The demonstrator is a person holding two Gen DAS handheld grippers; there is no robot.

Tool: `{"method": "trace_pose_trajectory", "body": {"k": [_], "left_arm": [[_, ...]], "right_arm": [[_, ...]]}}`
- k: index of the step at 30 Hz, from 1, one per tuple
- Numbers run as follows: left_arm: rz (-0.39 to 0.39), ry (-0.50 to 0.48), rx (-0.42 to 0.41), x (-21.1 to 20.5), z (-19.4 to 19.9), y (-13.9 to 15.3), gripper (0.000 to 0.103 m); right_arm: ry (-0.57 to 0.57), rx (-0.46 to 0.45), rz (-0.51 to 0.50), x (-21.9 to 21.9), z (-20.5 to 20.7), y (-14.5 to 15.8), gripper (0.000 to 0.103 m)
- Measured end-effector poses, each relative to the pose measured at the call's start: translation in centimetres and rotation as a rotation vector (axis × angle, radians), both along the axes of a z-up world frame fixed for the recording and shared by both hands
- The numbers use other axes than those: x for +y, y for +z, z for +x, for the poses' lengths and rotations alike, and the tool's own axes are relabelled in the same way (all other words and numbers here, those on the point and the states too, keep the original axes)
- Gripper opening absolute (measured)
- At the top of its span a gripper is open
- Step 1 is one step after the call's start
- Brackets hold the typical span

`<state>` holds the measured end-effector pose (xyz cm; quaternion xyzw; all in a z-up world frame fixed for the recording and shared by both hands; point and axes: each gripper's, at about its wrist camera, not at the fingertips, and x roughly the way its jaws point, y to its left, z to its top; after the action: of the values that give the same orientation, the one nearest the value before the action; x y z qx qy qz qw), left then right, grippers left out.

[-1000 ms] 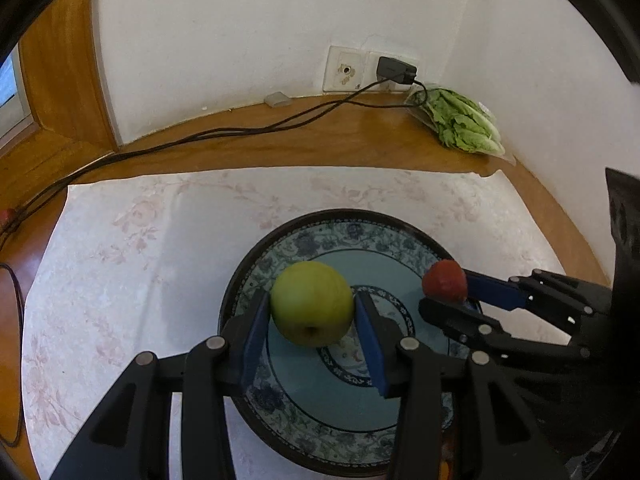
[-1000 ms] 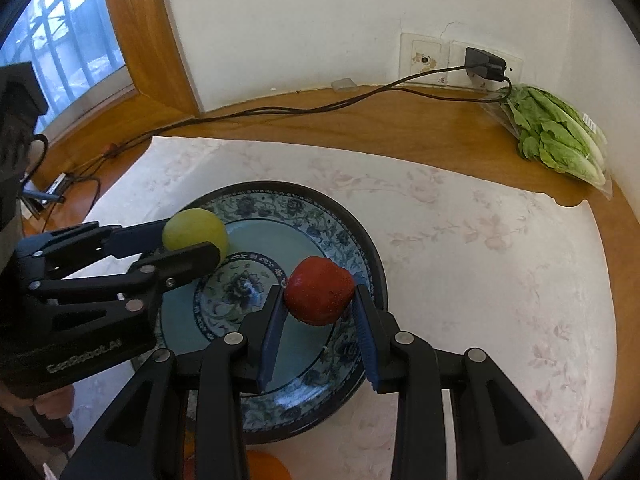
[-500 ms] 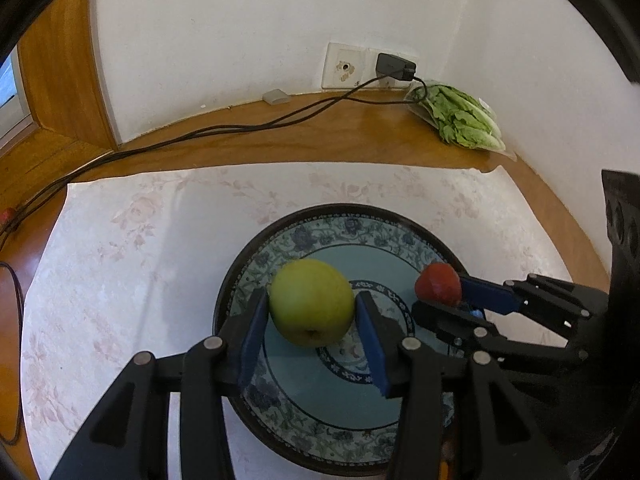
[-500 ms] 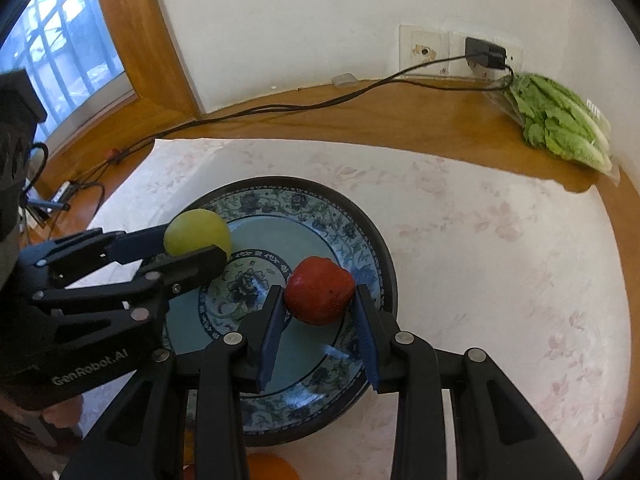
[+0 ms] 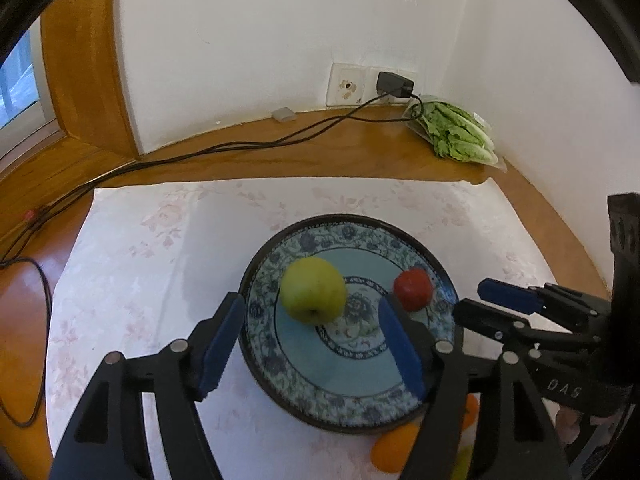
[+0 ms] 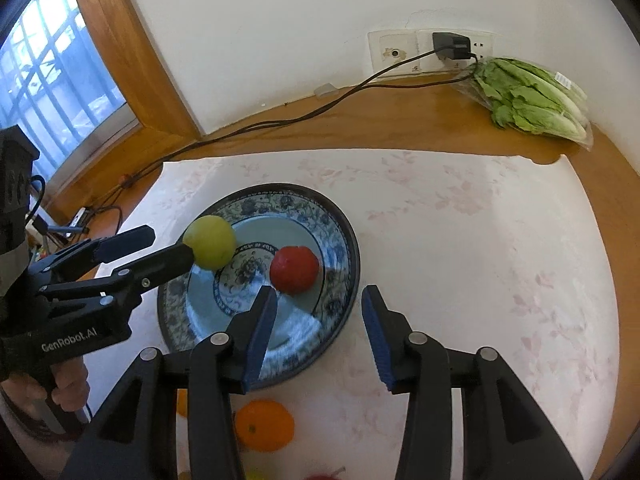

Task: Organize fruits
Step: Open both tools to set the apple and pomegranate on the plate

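Observation:
A green apple (image 5: 313,290) and a red tomato (image 5: 413,289) lie on the blue patterned plate (image 5: 348,408). My left gripper (image 5: 310,338) is open, pulled back just short of the apple. My right gripper (image 6: 318,330) is open and empty, just behind the tomato (image 6: 294,269) at the plate's (image 6: 188,332) near rim. The apple (image 6: 209,242) sits at the plate's left side, by the left gripper's fingers (image 6: 168,258). An orange (image 6: 264,425) lies on the cloth in front of the plate, below my right gripper.
The plate stands on a pale floral cloth (image 6: 460,248) over a wooden table. A bag of lettuce (image 6: 532,100) lies at the back right by the wall sockets. A black cable (image 6: 280,120) runs along the back. More fruit peeks in at the bottom edge (image 6: 320,476).
Both grippers opened and drew back. The apple and the tomato, held above the plate before, now rest on it.

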<state>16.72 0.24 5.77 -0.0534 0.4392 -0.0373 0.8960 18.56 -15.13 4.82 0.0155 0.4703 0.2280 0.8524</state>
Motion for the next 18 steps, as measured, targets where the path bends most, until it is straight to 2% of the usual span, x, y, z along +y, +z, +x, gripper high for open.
{"method": "trace_pose_trajectory", "body": {"k": [18], "left_arm": [[-0.014, -0.012, 0.058, -0.5, -5.5, 0.7, 0.073]], "right_arm": [[0.011, -0.008, -0.003, -1.1, -6.4, 1.7, 0.045]]}}
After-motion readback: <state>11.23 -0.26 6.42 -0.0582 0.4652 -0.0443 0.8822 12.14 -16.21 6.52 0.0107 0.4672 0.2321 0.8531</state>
